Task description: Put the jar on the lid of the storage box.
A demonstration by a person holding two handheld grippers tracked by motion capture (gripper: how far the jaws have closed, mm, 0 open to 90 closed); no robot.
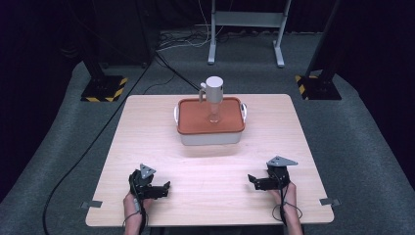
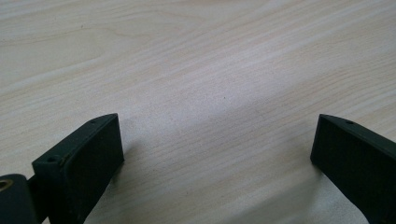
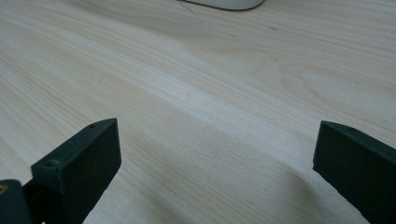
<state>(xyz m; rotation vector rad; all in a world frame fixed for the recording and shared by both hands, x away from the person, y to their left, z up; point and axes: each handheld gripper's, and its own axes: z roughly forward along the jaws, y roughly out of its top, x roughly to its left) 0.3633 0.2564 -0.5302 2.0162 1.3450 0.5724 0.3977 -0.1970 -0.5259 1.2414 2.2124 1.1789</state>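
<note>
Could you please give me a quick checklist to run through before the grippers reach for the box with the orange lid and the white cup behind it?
1. Left gripper open, nothing between its jaws: ok.
2. Right gripper open, nothing between its jaws: ok.
3. Bare table between the grippers and the box: ok.
4. Orange lid seated flat on the box: looks ok; whether it is latched, cannot tell.
5. White cup upright at the box's far edge: ok; whether it stands on the lid or behind the box, cannot tell.
6. Cup's contents: cannot tell.
</note>
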